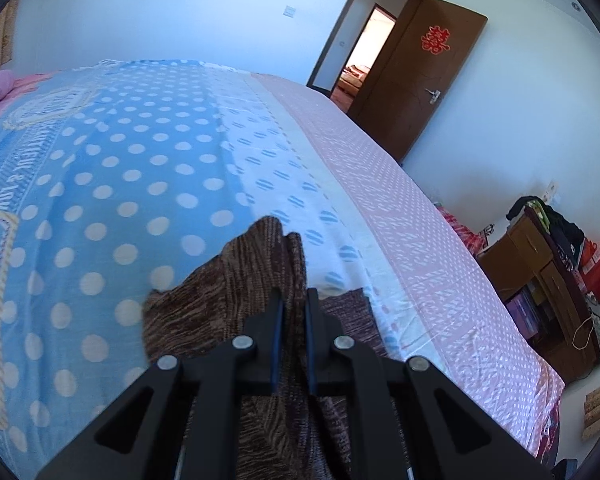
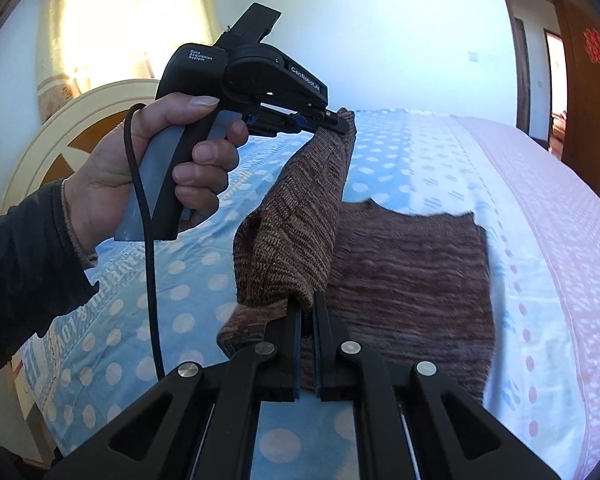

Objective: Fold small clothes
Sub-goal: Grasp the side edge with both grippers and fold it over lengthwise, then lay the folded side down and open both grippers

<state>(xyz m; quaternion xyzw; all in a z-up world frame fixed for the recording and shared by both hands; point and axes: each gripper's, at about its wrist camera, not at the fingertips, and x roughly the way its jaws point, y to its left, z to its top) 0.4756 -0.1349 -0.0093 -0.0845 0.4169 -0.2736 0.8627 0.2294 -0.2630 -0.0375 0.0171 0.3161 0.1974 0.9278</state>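
A small brown knitted garment (image 2: 412,280) lies partly flat on the bed, with one side lifted into a hanging fold (image 2: 296,232). My left gripper (image 2: 340,120) is shut on the far upper corner of that fold and holds it above the bed. My right gripper (image 2: 308,304) is shut on the near lower corner of the same fold. In the left wrist view the garment (image 1: 236,288) bunches between the left gripper's (image 1: 294,300) closed jaws and drapes down below them.
The bed has a blue polka-dot sheet (image 1: 120,184) with a pink dotted border (image 1: 412,220) along its right edge. A cream headboard (image 2: 80,120) stands at the left. An open brown door (image 1: 420,80) and a cluttered wooden shelf (image 1: 548,276) stand beyond the bed.
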